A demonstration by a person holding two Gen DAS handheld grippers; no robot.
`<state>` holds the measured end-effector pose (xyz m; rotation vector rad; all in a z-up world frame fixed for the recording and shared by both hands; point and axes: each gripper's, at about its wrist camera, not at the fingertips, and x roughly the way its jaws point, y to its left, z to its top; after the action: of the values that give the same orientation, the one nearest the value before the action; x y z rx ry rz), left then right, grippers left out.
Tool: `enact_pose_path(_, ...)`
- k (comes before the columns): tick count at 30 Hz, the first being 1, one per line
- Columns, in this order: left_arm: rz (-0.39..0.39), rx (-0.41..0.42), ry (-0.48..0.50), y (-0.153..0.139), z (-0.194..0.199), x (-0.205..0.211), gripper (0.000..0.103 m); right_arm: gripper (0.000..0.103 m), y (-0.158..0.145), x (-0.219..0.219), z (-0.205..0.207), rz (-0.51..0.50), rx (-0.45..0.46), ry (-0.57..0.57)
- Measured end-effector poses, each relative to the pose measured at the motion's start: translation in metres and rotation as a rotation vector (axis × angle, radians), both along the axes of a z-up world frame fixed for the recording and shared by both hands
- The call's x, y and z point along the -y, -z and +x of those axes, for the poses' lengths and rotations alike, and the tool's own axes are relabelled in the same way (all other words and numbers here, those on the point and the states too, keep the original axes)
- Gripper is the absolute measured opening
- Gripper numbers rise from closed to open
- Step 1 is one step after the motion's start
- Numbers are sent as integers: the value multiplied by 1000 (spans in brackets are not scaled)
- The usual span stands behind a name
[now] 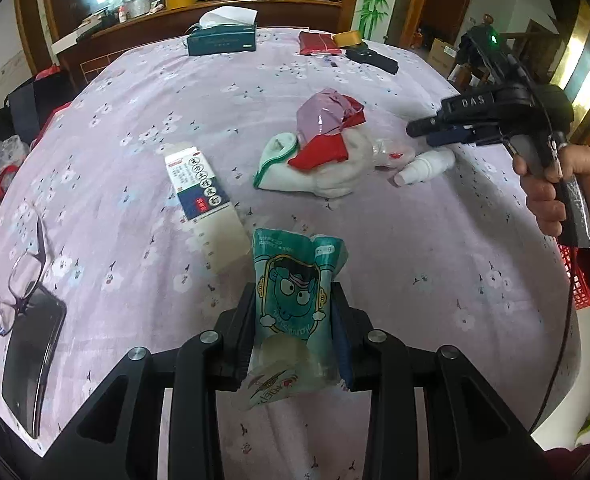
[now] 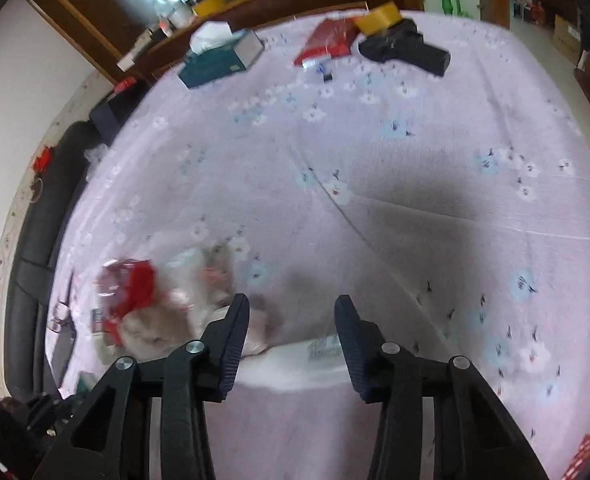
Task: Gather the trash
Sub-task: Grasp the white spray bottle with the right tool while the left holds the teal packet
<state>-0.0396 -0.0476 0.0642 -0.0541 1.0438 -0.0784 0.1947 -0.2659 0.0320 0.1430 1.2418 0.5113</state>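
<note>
The left gripper [image 1: 295,320] squeezes a teal wrapper [image 1: 297,296], and the open right gripper [image 2: 293,320] points down over the white bottle [image 1: 425,166], lying sideways just below it.

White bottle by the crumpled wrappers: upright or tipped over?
Tipped over. The white bottle lies on its side on the bedspread, cap end pointing left, beside the wrapper pile.
</note>
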Motion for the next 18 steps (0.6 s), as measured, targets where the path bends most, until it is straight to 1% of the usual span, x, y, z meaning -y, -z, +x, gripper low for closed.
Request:
enact_pose_path(3,-8,-2,-8,1,0,-2,33,47,5,6,-9,36,-49,-7)
enact_pose_path(8,-25,-3,-8,3,4,-2,33,47,6,4,-45,81,-94,-68)
enact_pose_path(11,-27,-2,3,3,8,3,33,47,9,-6,-62,2,-57,-95)
enact_pose_path(13,-29,0,11,3,9,6,33,47,10,-13,-69,-18,-47,-112)
enact_pose_path(18,-24,1,30,2,10,13,33,46,8,-28,-87,-108,-2,-140)
